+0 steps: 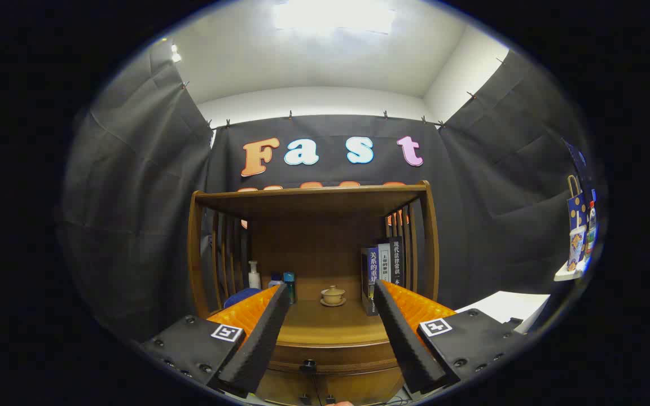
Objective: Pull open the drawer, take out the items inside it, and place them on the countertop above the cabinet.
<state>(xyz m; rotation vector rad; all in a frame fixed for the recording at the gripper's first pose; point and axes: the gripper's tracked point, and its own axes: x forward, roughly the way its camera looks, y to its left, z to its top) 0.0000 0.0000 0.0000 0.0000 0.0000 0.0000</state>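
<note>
Wooden cabinet (313, 242) centre frame, drawer (330, 361) closed at lower centre, knob (308, 366) between the tongs (330, 293), which gape wide, holding nothing; opening step not begun, next: drop to knob, pinch, pull

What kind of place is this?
Probably a recording booth made up like a home corner: black cloth walls pinned up around a brown wooden cabinet holding upright books and a small beige lidded teacup. The open gripper faces its drawer knob.

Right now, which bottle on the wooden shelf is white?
The white pump bottle, farthest left by the slats; the small blue bottles stand beside it. The open gripper holds nothing.
</note>
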